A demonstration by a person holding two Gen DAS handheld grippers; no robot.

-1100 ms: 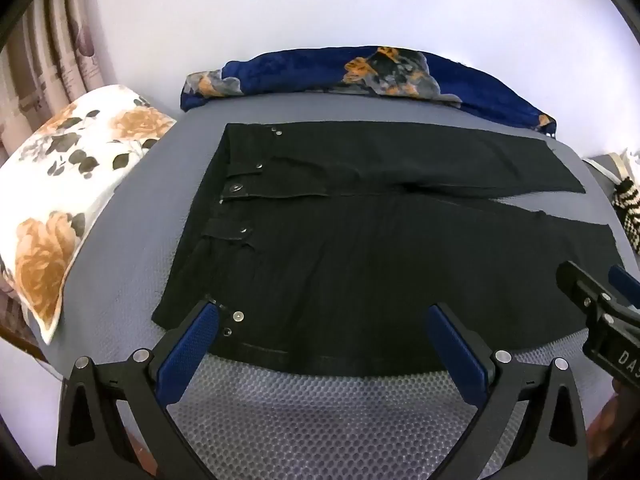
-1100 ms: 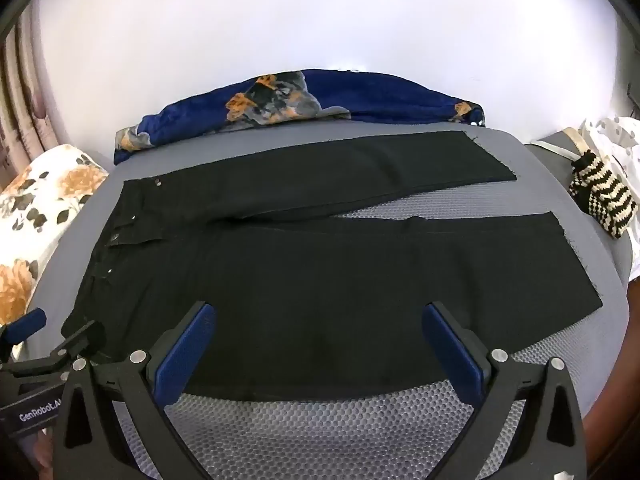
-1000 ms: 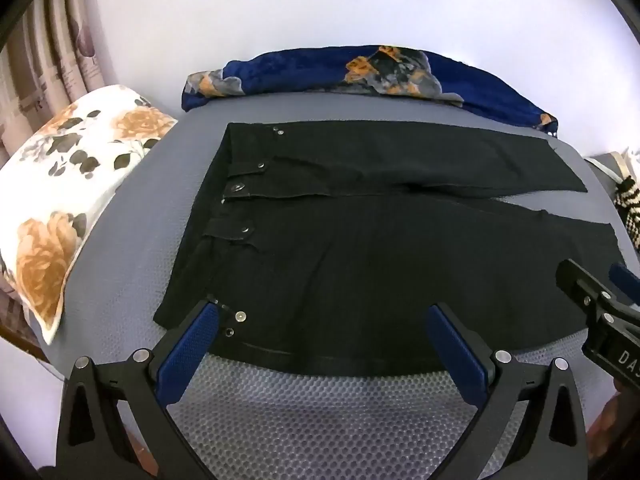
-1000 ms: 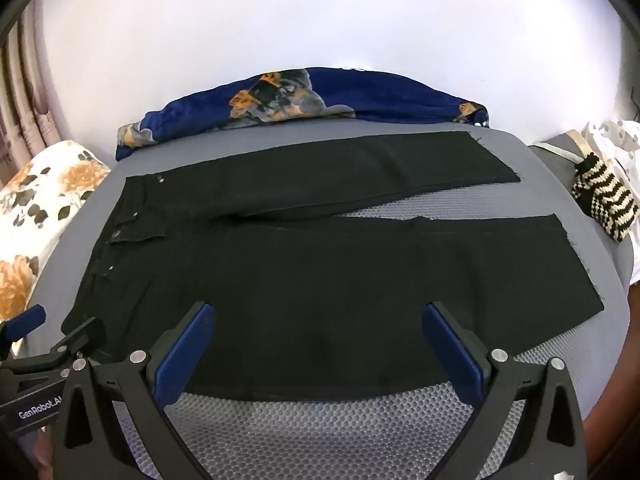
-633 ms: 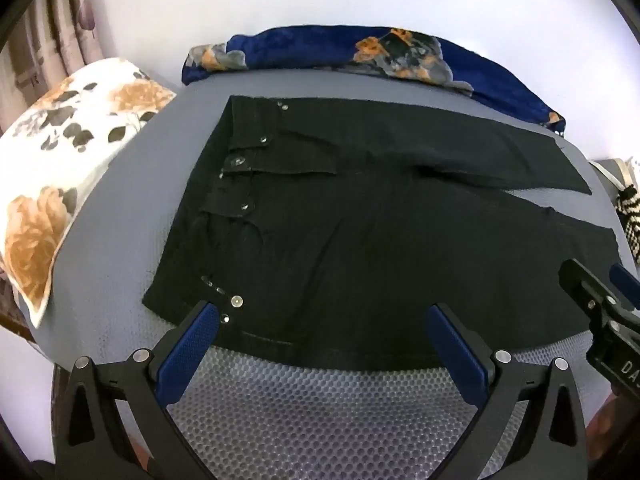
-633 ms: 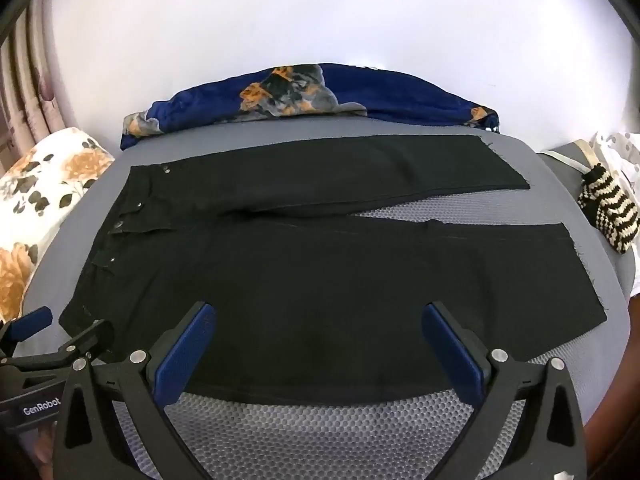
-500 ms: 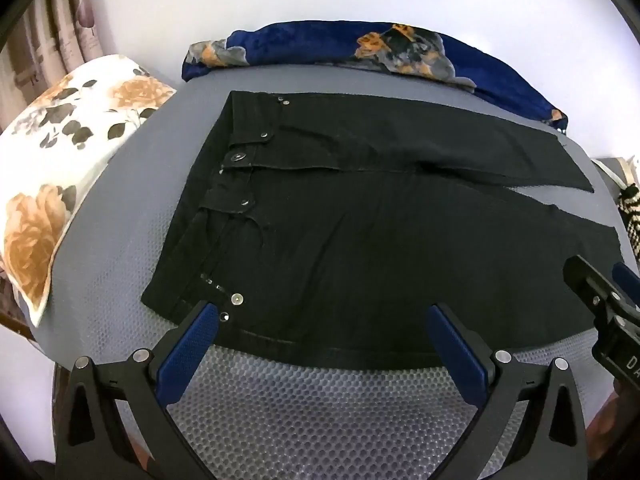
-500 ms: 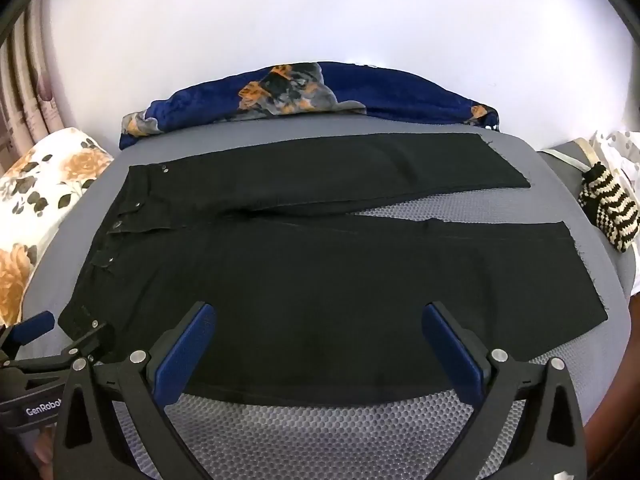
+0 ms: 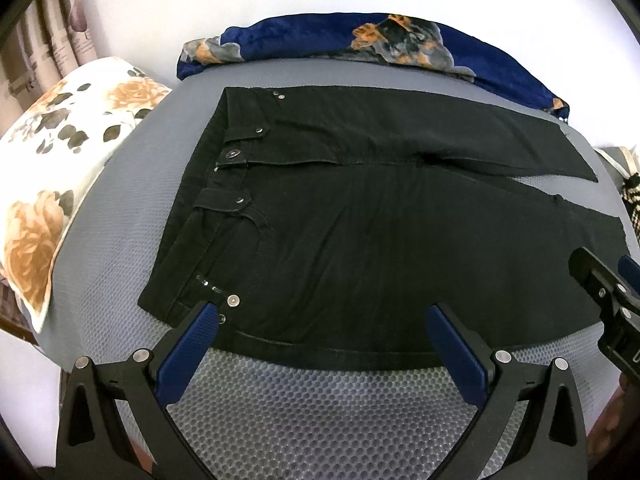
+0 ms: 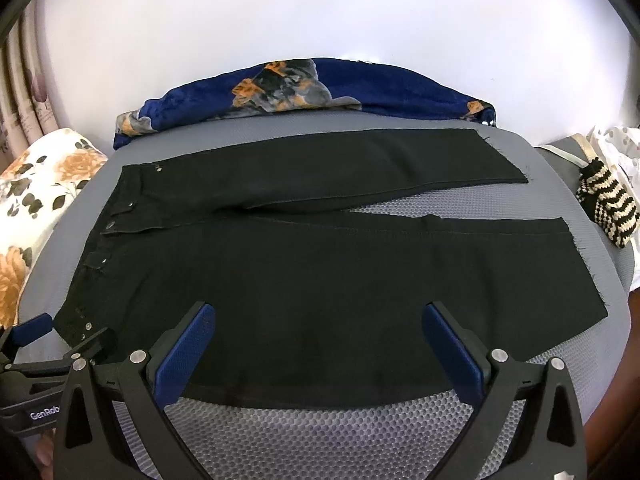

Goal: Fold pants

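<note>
**Both tools wide open over the flat pants**

My left tool (image 9: pixel 322 316) is spread wide and holds nothing. My right tool (image 10: pixel 318 316) is spread wide too. Just past their tips, in the middle of each frame, lie the black pants (image 10: pixel 320 264), flat on the grey bed (image 10: pixel 320 432). At upper left sits a flowery pillow (image 9: pixel 68 160).
</note>
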